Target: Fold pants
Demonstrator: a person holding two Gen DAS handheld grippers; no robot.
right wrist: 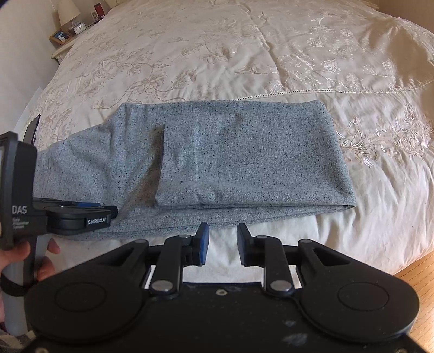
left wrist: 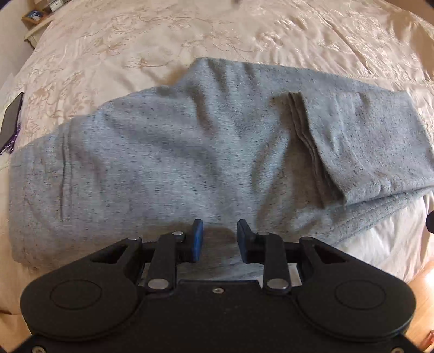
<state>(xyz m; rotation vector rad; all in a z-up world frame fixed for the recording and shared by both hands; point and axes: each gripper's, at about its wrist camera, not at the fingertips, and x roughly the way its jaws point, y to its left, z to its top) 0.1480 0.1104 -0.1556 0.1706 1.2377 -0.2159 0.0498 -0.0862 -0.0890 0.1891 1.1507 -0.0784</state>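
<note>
Speckled grey knit pants [right wrist: 190, 163] lie crosswise on the bed; left hand-held gripper [left wrist: 219, 239] hovers nearest, both hand-held grippers part-open, empty

— What sort of place is this?
— A bedroom in a home. A wide bed [right wrist: 271, 54] fills the view, under a cream embroidered bedspread [right wrist: 190, 62].
— Anything else?
— Beyond the bed's far left corner stands a nightstand [right wrist: 61, 51] with a lamp [right wrist: 68, 10], small clock [right wrist: 79, 27] and framed picture [right wrist: 60, 36]. Wooden floor [right wrist: 417, 268] shows at the near right corner.
</note>
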